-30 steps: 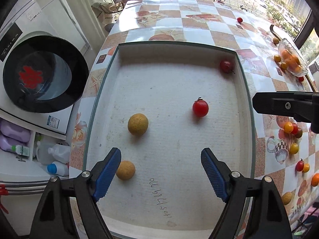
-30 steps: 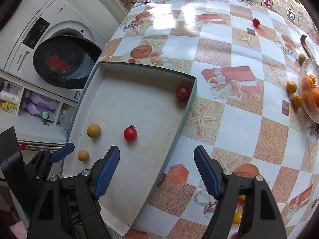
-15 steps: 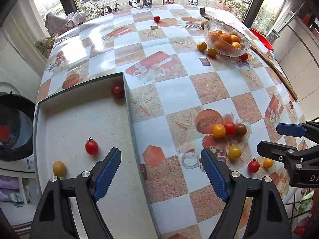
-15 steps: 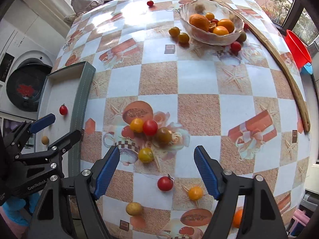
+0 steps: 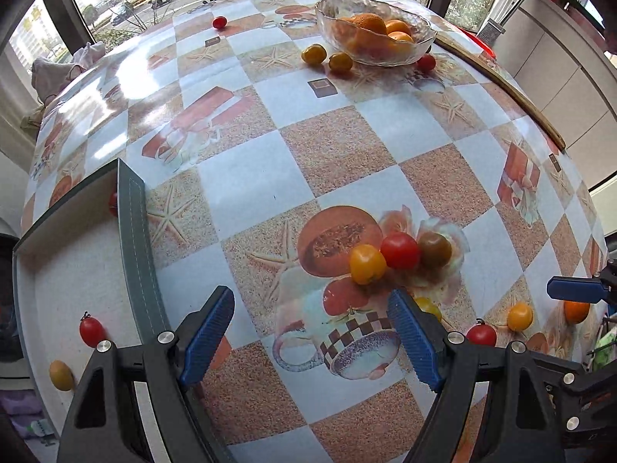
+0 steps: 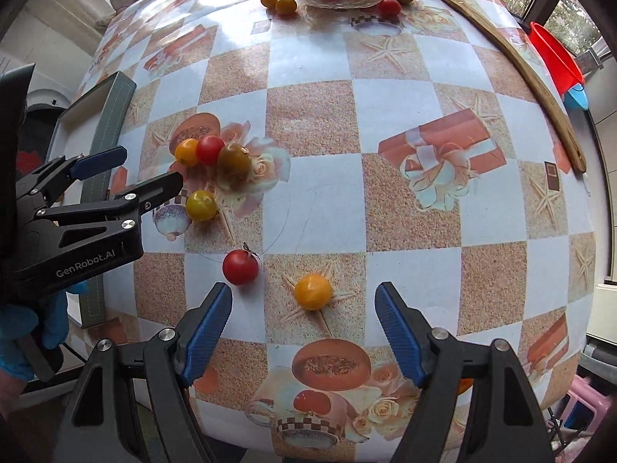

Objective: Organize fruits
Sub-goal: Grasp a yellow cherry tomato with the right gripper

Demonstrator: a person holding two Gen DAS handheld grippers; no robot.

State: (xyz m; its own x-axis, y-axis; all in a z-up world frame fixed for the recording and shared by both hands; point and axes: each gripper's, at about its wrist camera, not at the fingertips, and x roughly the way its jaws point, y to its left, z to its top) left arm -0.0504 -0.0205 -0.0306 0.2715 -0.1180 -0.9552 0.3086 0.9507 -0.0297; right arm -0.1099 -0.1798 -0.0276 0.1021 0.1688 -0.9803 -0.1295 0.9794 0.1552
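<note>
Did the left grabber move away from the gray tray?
Yes. The left gripper swung right: the gray tray slid from filling its view to the left edge, and it now faces the tomato cluster.

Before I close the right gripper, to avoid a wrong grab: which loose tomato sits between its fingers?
The orange tomato; the red tomato lies outside the left finger.

An orange cherry tomato (image 6: 312, 292) sits just ahead of the right gripper (image 6: 304, 326), between its spread jaws; a red cherry tomato (image 6: 240, 267) lies just beyond the left jaw's tip.
</note>
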